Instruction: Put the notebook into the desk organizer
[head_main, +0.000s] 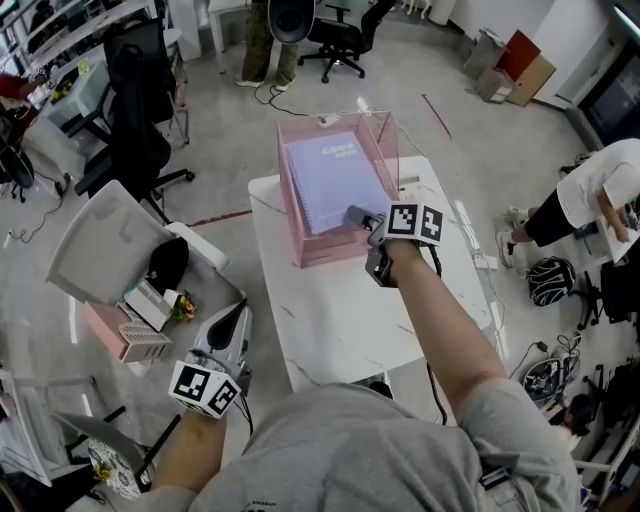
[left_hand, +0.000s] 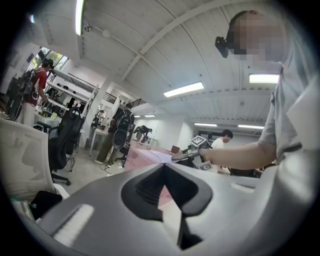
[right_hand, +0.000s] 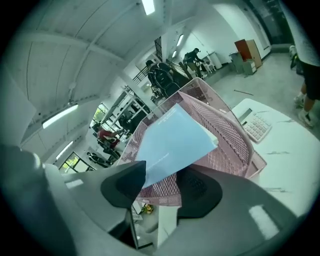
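Note:
A lavender notebook lies tilted inside the pink mesh desk organizer on the white table. My right gripper reaches over the organizer's near edge at the notebook's near right corner. In the right gripper view the notebook has that corner between the jaws of my right gripper, which stand apart wider than it is thick, over the organizer. My left gripper hangs off the table's left side, away from everything. In its own view my left gripper has its tips together with nothing between them.
A white calculator lies on the table beside the organizer's right wall. A white chair and a pink box stand on the floor to the left, a black office chair further back. A person bends over at the right.

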